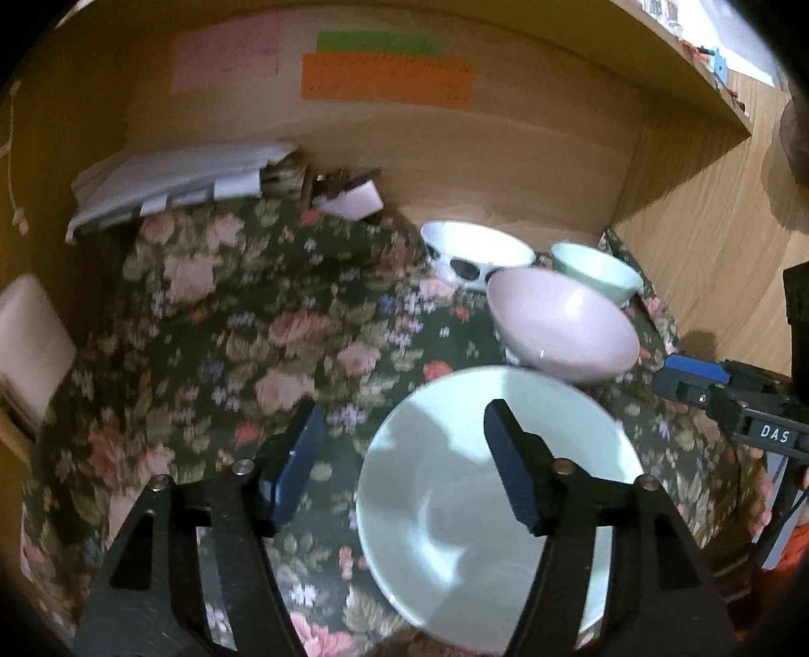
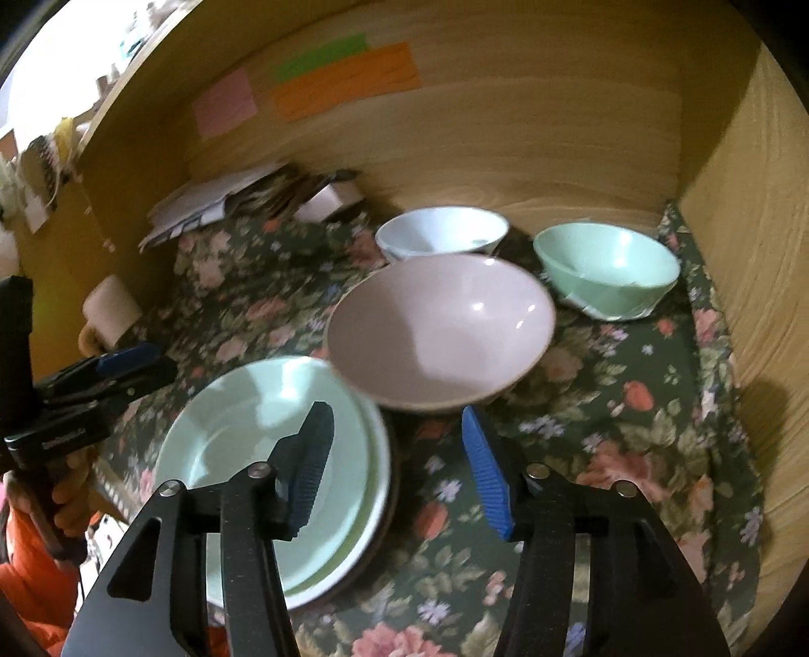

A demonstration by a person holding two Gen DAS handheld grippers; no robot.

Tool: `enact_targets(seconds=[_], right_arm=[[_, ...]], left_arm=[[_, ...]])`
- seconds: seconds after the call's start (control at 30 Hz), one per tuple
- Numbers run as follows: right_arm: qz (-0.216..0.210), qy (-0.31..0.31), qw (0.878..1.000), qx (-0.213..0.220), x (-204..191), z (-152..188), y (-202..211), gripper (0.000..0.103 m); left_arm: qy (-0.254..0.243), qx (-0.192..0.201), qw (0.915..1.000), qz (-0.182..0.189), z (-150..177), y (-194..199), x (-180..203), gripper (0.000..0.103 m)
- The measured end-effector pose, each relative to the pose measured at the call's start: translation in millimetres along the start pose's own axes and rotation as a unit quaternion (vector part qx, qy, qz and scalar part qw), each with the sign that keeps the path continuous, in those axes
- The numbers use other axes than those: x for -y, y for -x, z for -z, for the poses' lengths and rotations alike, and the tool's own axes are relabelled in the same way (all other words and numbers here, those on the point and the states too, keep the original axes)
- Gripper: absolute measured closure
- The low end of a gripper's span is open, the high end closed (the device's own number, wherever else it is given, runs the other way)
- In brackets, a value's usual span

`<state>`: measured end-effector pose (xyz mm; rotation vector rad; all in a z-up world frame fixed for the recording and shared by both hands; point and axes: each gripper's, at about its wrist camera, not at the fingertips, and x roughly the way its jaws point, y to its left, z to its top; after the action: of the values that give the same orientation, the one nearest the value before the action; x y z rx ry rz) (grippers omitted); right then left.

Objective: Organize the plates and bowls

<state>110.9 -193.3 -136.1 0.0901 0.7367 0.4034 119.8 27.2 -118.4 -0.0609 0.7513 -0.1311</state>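
Left wrist view: the left gripper point(image 1: 404, 455) hangs with jaws apart and empty over the pale green plate point(image 1: 455, 505) at lower centre, the pink bowl point(image 1: 561, 323) just above it. Right wrist view: the right gripper point(image 2: 399, 470) is likewise spread and empty; the white bowl point(image 2: 440, 232) and green bowl point(image 2: 607, 273) sit at upper right on the floral cloth point(image 2: 607, 429).

The white letters "DAS" can be read on a small black label on the right gripper point(image 1: 728, 404), seen at the right edge of the left wrist view. The left gripper point(image 2: 96, 389) has a line of white print on its black body too, but it is too blurry to read. The orange note point(image 1: 387, 83), green note point(image 1: 381, 42) and pink note point(image 1: 225, 58) on the wooden back wall carry faint writing that cannot be made out.
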Motion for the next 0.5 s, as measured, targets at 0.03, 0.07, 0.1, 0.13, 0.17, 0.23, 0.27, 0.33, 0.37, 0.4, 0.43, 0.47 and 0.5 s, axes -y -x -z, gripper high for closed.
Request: enact_targets(seconds=[0.03, 0.07, 0.1, 0.13, 0.17, 0.23, 0.27, 0.33, 0.37, 0.4, 0.43, 0.47, 0.5], right_arm=[[0.002, -0.003, 1.000, 0.003, 2, -2, 0, 0.052], [0.005, -0.007, 1.000, 0.006, 5, -5, -1, 0.051], [0.008, -0.010, 1.000, 0.009, 7, -7, -1, 0.051], [0.011, -0.012, 1.000, 0.012, 9, -9, -2, 0.051], [0.015, -0.014, 1.000, 0.015, 11, -11, -3, 0.051], [0.022, -0.019, 0.999, 0.020, 15, -16, -6, 0.051], [0.024, -0.022, 0.999, 0.021, 17, -18, -7, 0.051], [0.029, -0.027, 0.999, 0.022, 23, -21, -11, 0.051], [0.032, -0.031, 0.999, 0.022, 26, -22, -14, 0.051], [0.033, -0.033, 0.999, 0.021, 29, -24, -16, 0.051], [0.034, -0.037, 0.999, 0.019, 32, -24, -18, 0.051], [0.035, -0.040, 0.998, 0.018, 35, -25, -21, 0.051], [0.037, -0.043, 0.998, 0.015, 38, -26, -24, 0.051]], left_arm=[[-0.002, 0.002, 1.0000, 0.001, -5, -1, 1, 0.034], [-0.003, 0.003, 1.0000, 0.003, -8, -3, 3, 0.031], [-0.005, 0.004, 1.0000, 0.005, -14, -5, 4, 0.028], [-0.006, 0.003, 1.0000, 0.006, -18, -8, 5, 0.028], [-0.007, 0.002, 0.9999, 0.008, -22, -11, 7, 0.027], [-0.009, -0.005, 0.9998, 0.015, -30, -20, 10, 0.027], [-0.009, -0.009, 0.9998, 0.017, -33, -24, 12, 0.027], [-0.011, -0.021, 0.9994, 0.025, -40, -36, 15, 0.027], [-0.013, -0.027, 0.9992, 0.027, -43, -41, 17, 0.027], [-0.015, -0.031, 0.9989, 0.031, -46, -46, 20, 0.027], [-0.019, -0.036, 0.9987, 0.032, -48, -52, 22, 0.027], [-0.022, -0.041, 0.9984, 0.034, -50, -57, 25, 0.027], [-0.026, -0.045, 0.9980, 0.036, -52, -63, 28, 0.027]])
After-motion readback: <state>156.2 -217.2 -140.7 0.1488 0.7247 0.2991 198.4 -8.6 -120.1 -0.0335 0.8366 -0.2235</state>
